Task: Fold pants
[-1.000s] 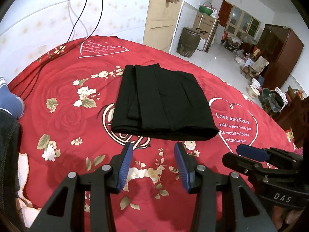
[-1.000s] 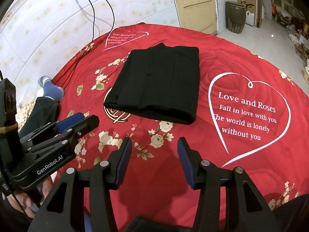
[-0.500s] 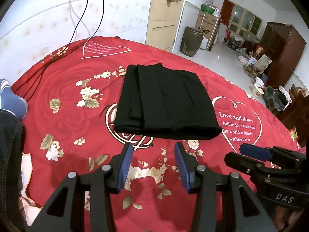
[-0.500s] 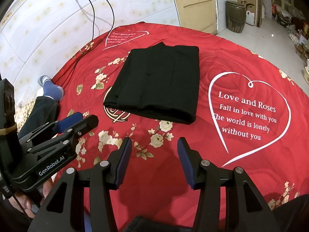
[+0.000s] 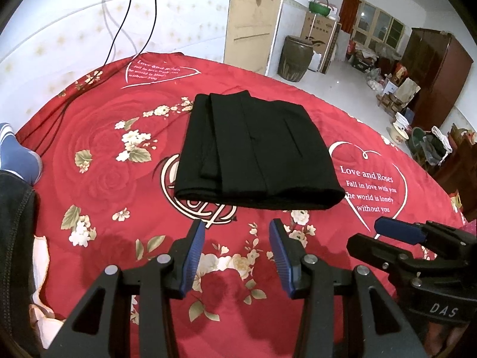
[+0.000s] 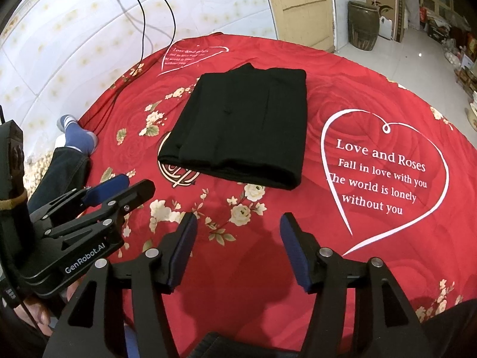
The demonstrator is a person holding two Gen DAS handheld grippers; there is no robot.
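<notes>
While your left gripper (image 6: pixel 98 197), marked "GenRobot.AI", hangs with jaws apart and empty, the folded black pants (image 6: pixel 241 137) lie mid-bedspread (image 6: pixel 342 89), just left of the "Love and Roses" heart (image 6: pixel 384 176). Your right gripper (image 6: pixel 237 250) is spreading wider, nothing between its pads.

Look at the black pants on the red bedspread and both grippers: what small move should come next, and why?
Probably draw both grippers back. The pants already lie folded in a compact stack on the bedspread; the left gripper is open and empty, the right gripper's jaws are opening on nothing.
</notes>
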